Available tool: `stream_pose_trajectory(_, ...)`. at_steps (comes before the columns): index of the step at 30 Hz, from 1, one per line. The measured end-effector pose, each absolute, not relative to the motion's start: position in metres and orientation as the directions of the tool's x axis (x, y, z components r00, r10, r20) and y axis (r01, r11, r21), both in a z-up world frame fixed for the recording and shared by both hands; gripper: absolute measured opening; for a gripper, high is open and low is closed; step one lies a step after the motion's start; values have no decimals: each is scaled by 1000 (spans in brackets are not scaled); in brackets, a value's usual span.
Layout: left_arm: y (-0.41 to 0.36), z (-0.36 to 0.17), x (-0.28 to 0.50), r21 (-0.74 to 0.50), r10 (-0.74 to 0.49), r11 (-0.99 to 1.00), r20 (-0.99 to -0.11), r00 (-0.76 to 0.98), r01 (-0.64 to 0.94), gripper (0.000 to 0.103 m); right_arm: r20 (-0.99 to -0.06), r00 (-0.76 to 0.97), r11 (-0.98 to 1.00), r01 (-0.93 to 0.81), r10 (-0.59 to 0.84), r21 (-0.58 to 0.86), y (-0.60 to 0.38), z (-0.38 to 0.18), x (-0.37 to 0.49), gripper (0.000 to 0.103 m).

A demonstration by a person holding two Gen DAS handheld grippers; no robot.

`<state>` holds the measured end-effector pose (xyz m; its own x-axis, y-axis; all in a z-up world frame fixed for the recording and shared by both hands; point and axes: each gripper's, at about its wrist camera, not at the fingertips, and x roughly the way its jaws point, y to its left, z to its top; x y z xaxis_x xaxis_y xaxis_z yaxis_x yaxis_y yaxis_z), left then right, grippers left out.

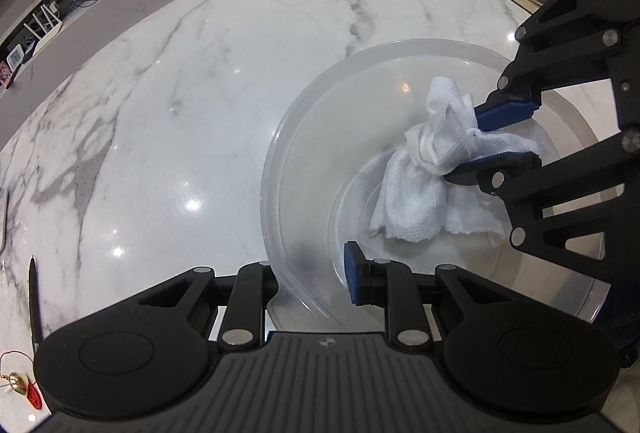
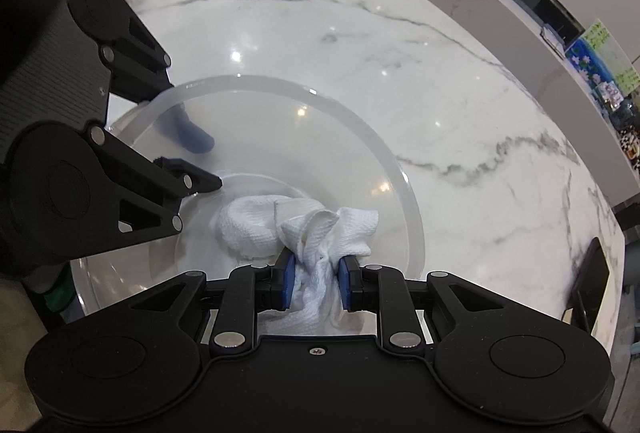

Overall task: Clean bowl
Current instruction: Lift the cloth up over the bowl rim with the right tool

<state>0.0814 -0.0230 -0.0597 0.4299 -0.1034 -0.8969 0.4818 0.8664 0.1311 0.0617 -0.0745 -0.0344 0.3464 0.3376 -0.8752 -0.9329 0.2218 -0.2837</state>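
My right tool [image 2: 314, 283] pinches the crumpled white cloth [image 2: 304, 233] inside the clear round plastic bowl [image 1: 280, 153]; my left tool [image 1: 316, 273] clamps its six-o'clock rim.

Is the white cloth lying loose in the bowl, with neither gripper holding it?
No: the right gripper is shut on the white cloth inside the clear bowl.

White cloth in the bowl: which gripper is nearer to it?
Right. The right gripper is clamped on the white cloth inside the bowl; the left gripper straddles the bowl's rim, apart from the cloth.
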Motion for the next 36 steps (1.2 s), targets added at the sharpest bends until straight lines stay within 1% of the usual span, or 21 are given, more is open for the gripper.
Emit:
stream_pose_trajectory(6, -24, -59, 79, 132, -105, 864, -896, 430, 487, 20, -862, 373, 235, -923, 344, -305, -71, -37, 64, 19)
stream_pose_trajectory(9, -24, -59, 79, 132, -106, 863, -897, 430, 487, 20, -849, 375, 250, -921, 373, -297, -72, -30, 67, 19)
stream_pose_trajectory(12, -20, -59, 82, 130, -108, 862, -897, 428, 490, 21, -822, 367, 271, -924, 435, -269, -77, -15, 69, 19)
stream_pose_trajectory(16, -17, -60, 82, 131, -108, 861, -897, 428, 492, 21, -749, 360, 299, -928, 556, -224, -87, 13, 72, 19)
stream_pose_trajectory(20, -14, -61, 83, 132, -108, 861, -897, 429, 492, 21, -691, 367, 293, -928, 623, -229, -87, 21, 72, 20)
stream_pose_trajectory(29, -16, -63, 84, 141, -103, 857, -895, 433, 496, 21, -684, 335, 229, -942, 648, -245, -74, 11, 69, 20)
stream_pose_trajectory(36, -15, -63, 87, 141, -104, 856, -895, 433, 497, 21, -700, 360, 249, -933, 616, -261, -67, 6, 70, 20)
